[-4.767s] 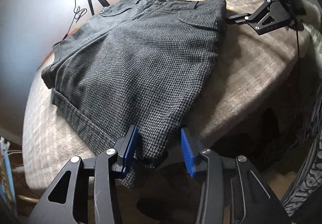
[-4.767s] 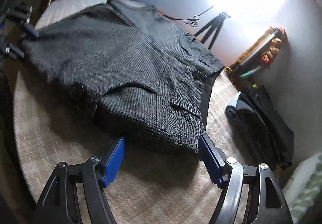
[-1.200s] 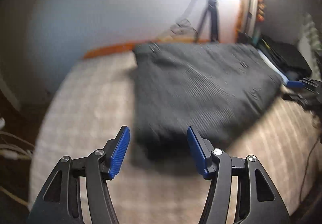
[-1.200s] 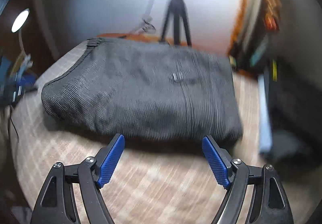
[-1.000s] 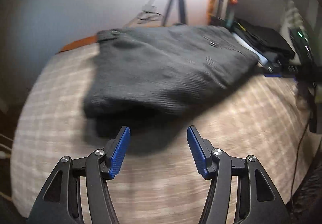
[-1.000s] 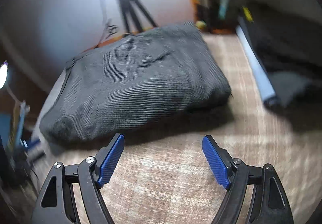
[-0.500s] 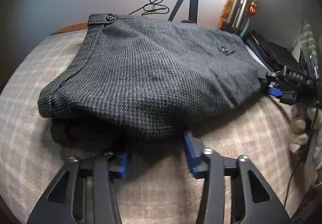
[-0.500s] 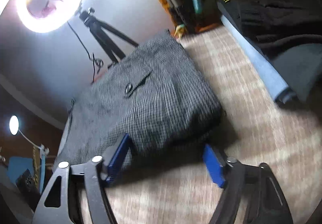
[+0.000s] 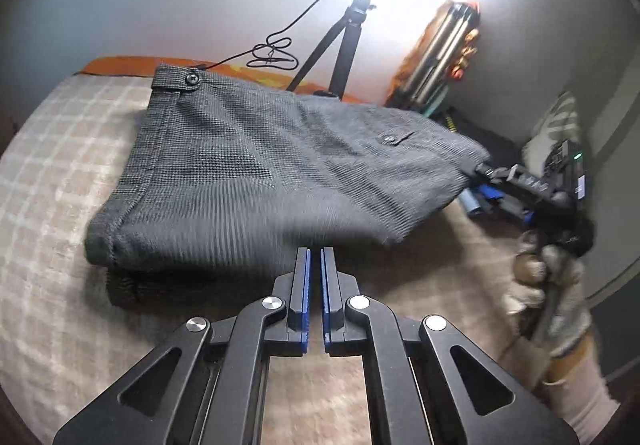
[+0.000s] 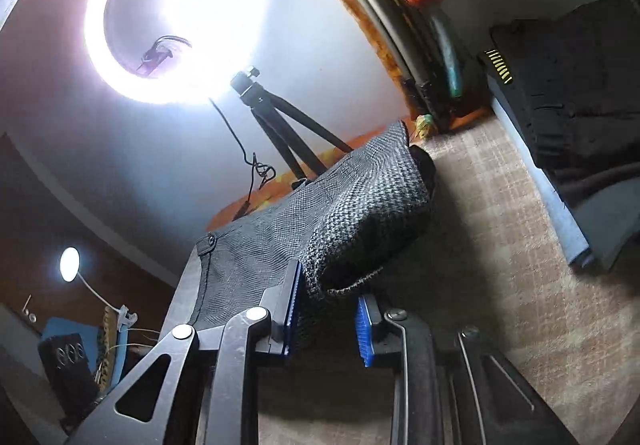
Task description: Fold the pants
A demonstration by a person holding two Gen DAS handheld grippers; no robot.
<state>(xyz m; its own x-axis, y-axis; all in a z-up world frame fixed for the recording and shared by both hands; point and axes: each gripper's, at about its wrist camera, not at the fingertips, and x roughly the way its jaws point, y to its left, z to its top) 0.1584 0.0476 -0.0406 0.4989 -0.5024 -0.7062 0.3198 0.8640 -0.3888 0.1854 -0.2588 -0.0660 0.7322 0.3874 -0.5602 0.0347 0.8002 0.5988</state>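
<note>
in the left wrist view the left tongs (image 9: 314, 273) are pressed together at the near edge of the folded houndstooth shorts (image 9: 256, 173); whether any cloth is caught between the tips cannot be told. in the right wrist view the right tongs (image 10: 326, 319) are closing, with a thick corner of the shorts between the blue pads (image 10: 291, 309). the shorts lie folded on the checked bed cover (image 9: 48, 205), their right end raised off it. beyond stand a tripod (image 10: 276, 125) and ring light (image 10: 176, 13). risk, as i judge it: if the left tongs hold nothing, only one end lifts, so the fold sags and opens.
</note>
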